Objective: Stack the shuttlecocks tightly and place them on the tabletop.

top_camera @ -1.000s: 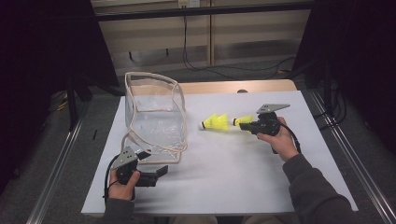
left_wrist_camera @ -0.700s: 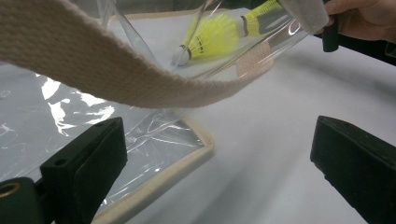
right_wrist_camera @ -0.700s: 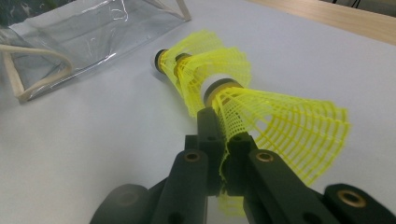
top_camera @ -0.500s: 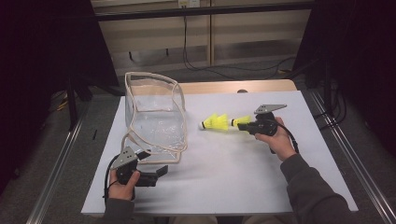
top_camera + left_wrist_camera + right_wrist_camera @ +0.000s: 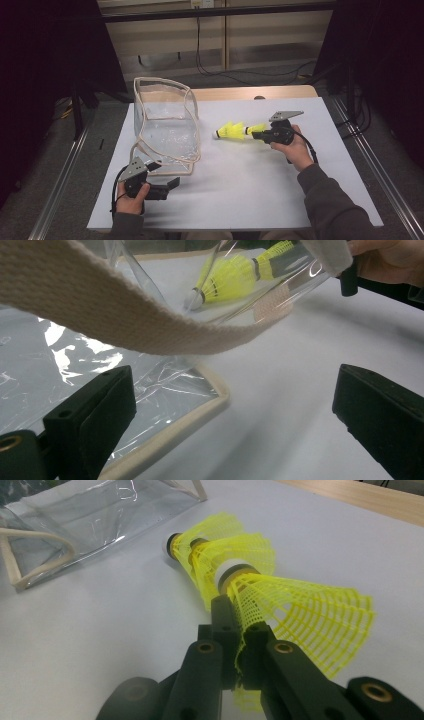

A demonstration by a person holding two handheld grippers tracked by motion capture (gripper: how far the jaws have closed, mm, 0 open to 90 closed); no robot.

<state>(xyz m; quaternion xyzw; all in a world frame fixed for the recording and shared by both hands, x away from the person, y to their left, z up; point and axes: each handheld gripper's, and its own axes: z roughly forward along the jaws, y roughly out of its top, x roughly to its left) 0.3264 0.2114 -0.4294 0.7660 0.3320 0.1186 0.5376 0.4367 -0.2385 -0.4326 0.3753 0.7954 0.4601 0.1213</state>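
Observation:
A stack of yellow plastic shuttlecocks (image 5: 234, 132) hangs just over the white table, cork ends pointing left toward a clear plastic bag (image 5: 165, 125) with beige trim. My right gripper (image 5: 256, 133) is shut on the mesh skirt of the last shuttlecock (image 5: 295, 610), as the right gripper view (image 5: 237, 622) shows close up. My left gripper (image 5: 172, 186) is open near the bag's front corner, nothing between its jaws. In the left gripper view (image 5: 235, 405) the bag's beige strap (image 5: 125, 315) crosses above, and the shuttlecocks (image 5: 225, 280) show through the clear plastic.
The white sheet (image 5: 240, 190) covers the table, with a wooden edge (image 5: 250, 93) at the back. Metal rails (image 5: 367, 165) run along both sides. Cables (image 5: 215, 65) lie on the floor behind.
The right hand has edged slightly left with the shuttlecocks. The left gripper and the bag have stayed where they were.

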